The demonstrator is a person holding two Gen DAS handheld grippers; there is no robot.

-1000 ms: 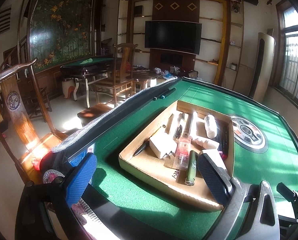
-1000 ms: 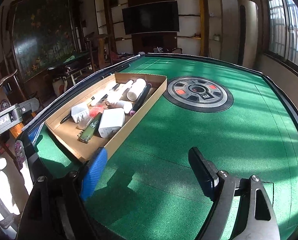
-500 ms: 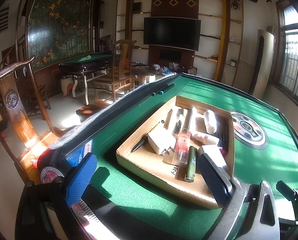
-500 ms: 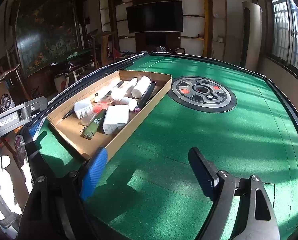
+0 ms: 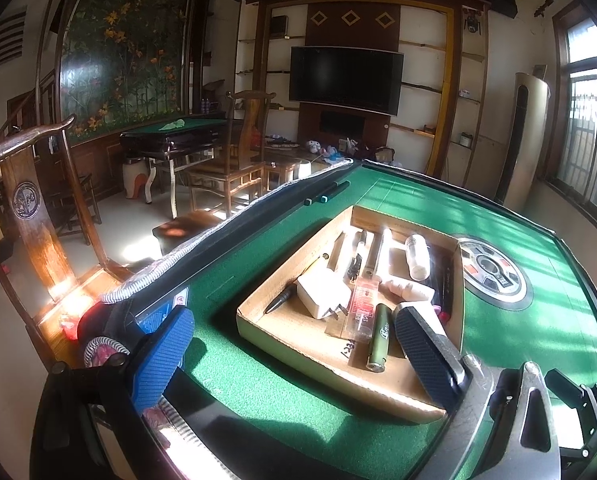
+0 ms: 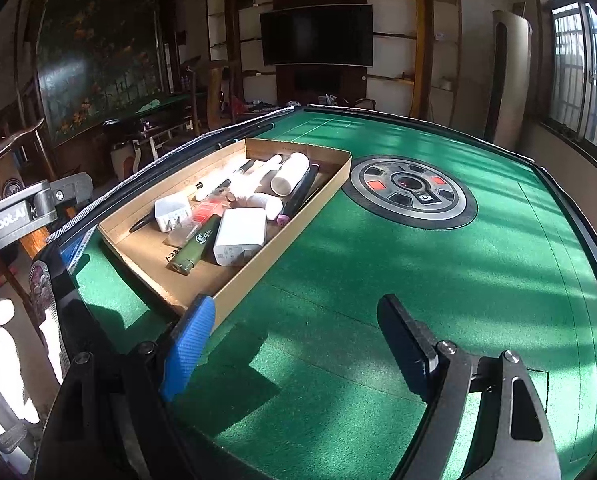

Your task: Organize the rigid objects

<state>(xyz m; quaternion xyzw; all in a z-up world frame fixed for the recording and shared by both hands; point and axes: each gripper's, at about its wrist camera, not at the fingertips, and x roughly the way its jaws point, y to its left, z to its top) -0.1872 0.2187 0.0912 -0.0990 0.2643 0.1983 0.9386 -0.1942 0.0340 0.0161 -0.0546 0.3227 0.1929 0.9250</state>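
Observation:
A shallow cardboard tray (image 5: 258, 320) lies on the green felt table and holds several small items. Among them are a white plug charger (image 5: 322, 292), a green lighter (image 5: 378, 338), a white bottle (image 5: 416, 256), a clear red-printed packet (image 5: 362, 304) and pens. My left gripper (image 5: 294, 354) hovers open just short of the tray's near end, its dark finger hiding part of a white adapter. In the right wrist view the tray (image 6: 298, 240), adapter (image 6: 240, 236) and lighter (image 6: 192, 250) lie ahead to the left. My right gripper (image 6: 296, 344) stands open over bare felt, holding nothing.
A round control panel (image 6: 412, 194) sits in the table's middle, right of the tray. Two dark sticks (image 5: 326, 196) lie by the raised black rim at the far left edge. A wooden chair (image 5: 30, 208) stands off the table's left side. Open felt stretches to the right.

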